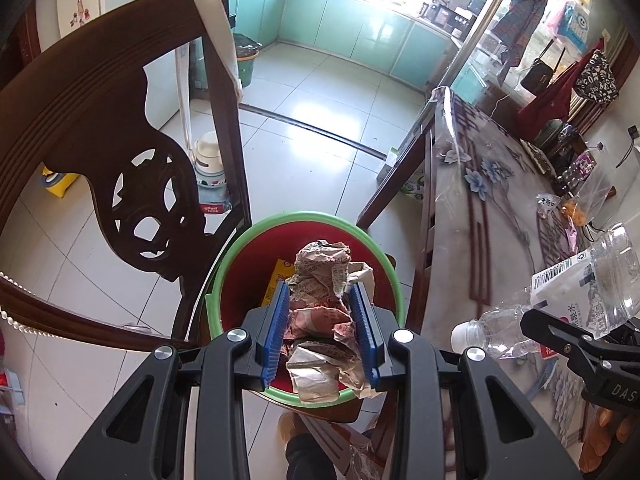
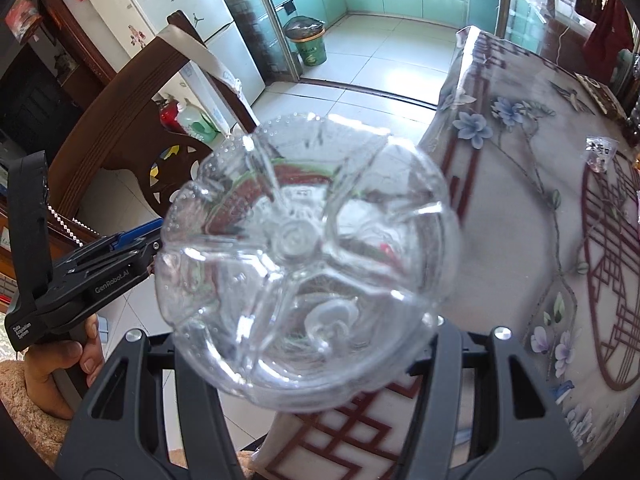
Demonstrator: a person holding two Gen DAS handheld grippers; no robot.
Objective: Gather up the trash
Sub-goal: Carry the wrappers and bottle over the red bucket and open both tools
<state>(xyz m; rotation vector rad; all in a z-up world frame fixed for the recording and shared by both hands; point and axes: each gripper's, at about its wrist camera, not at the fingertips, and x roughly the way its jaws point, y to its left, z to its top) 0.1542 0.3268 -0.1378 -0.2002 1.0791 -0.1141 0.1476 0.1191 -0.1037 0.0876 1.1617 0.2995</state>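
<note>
My left gripper (image 1: 320, 292) is shut on a wad of crumpled printed paper (image 1: 324, 264), squeezed between its blue pads. It hangs right over a red bin with a green rim (image 1: 298, 214) that stands on the floor between the chair and the table; a yellow packet lies inside. My right gripper (image 2: 308, 344) is shut on a clear, empty plastic bottle (image 2: 304, 240), whose ribbed base fills that view and hides the fingertips. In the left wrist view the bottle (image 1: 580, 280) lies tilted over the table edge, white cap (image 1: 464, 334) pointing toward the bin.
A dark carved wooden chair (image 1: 100, 140) stands left of the bin. The table with a flowered plastic cloth (image 1: 480, 200) is on the right, with snack bags (image 1: 572, 204) and a small wrapper (image 2: 600, 154) on it. A second lined bin (image 2: 310, 44) stands by the kitchen doorway.
</note>
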